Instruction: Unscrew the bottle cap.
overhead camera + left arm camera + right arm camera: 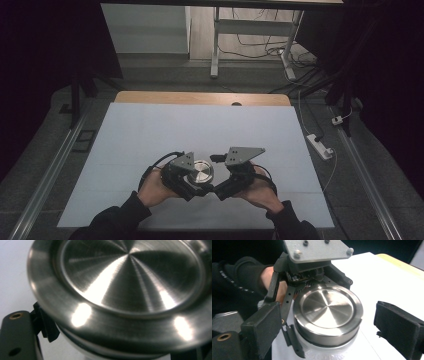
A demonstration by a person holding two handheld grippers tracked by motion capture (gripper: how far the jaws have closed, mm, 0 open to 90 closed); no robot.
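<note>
High view: steel-lidded jar (pixel 201 172) on white table cover (pixel 150 130) near front edge, between left gripper (pixel 186 176) and right gripper (pixel 220 187). Left gripper view: lid (pixel 130 290) pressed close, jaws flanking body beneath, seemingly clamped. Right gripper view: jaws wide apart, jar (pixel 328 312) just ahead between them, untouched.

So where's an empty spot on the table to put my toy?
The white sheet is bare from the wooden edge down to the grippers, and out to both sides. It's crowded near the front, where both grippers close in on the metal-lidded jar.
</note>
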